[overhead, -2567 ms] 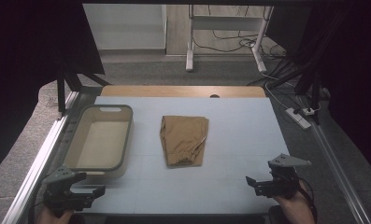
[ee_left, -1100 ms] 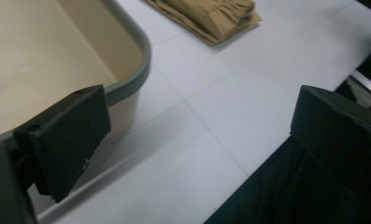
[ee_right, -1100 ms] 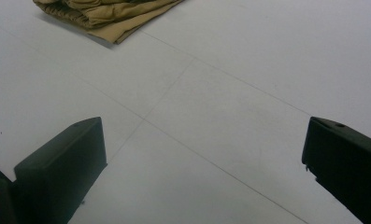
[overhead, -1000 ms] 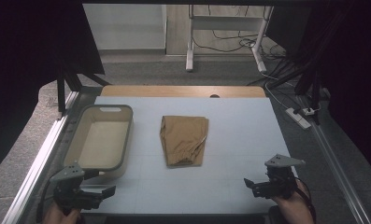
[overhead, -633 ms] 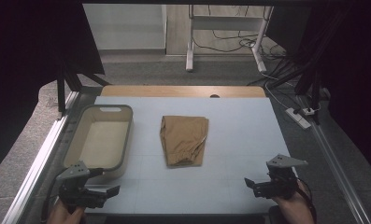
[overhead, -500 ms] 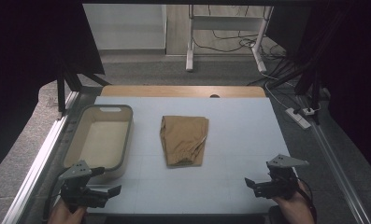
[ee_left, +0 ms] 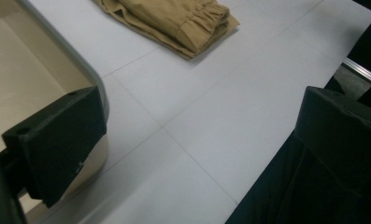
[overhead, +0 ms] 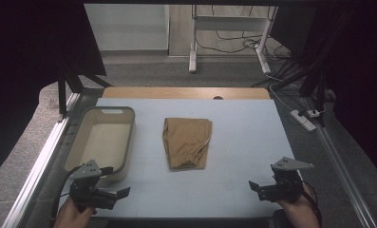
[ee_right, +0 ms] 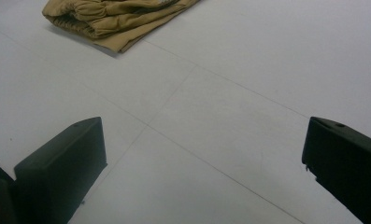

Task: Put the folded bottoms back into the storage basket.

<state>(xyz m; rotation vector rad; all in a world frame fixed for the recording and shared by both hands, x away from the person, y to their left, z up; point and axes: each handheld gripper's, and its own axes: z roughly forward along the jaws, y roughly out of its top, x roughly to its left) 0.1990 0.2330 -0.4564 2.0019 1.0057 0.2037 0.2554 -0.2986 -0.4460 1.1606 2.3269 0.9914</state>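
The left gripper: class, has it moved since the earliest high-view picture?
Yes. The left gripper has slid to the right along the near edge of the table, and now sits below the front right corner of the bin rather than its left corner.

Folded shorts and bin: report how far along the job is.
Done: the tan shorts lie folded mid-table. In hand: nothing; the left hand-held gripper and right hand-held gripper sit open at the near edge, both apart from the cloth. Left: probably grasping the shorts and placing them in the empty bin.
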